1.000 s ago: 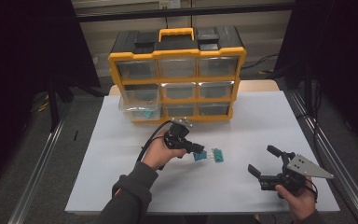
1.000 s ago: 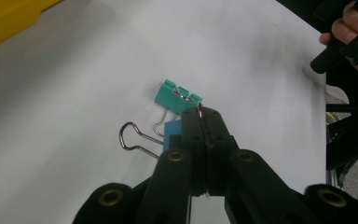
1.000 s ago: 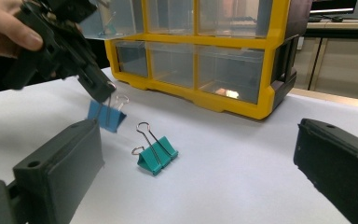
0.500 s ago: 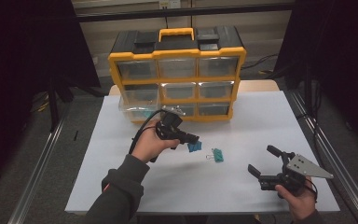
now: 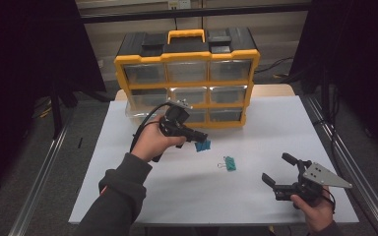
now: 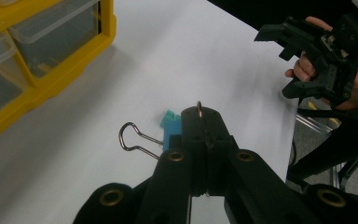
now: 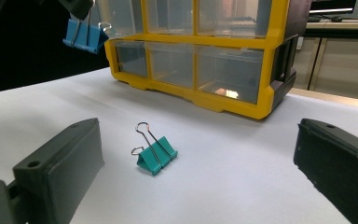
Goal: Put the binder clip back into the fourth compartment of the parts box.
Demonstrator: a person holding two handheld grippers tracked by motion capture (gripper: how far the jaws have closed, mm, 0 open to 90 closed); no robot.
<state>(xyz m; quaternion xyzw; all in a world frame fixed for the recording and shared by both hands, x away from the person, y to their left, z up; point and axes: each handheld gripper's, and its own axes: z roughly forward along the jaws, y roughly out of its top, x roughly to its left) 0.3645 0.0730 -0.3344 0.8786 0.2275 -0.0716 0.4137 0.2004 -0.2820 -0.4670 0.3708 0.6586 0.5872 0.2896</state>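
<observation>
Your left tool [image 5: 200, 139] is clenched on one wire handle of the blue binder clip [image 5: 203, 146], which hangs off the table in front of the yellow drawer cabinet [image 5: 187, 64]. In the left gripper view the wire loop pokes up between the closed jaws, so the grip sits on thin, springy, smooth steel. Judge it light and stiff but liable to swivel or slip; a hold on the flat painted body would be steadier.

Farther right, the teal binder clip [image 5: 229, 163] lies on the table, handles folded to one side, well apart from both tools. It should handle the same way: take it across the body or by both wires together.

Your right tool [image 5: 283, 173] is released, jaws wide, low over the near right corner.

The white table [image 5: 177, 196] looks smooth and hard, so a clip may skid if nudged. Dark surroundings close in on both sides.
</observation>
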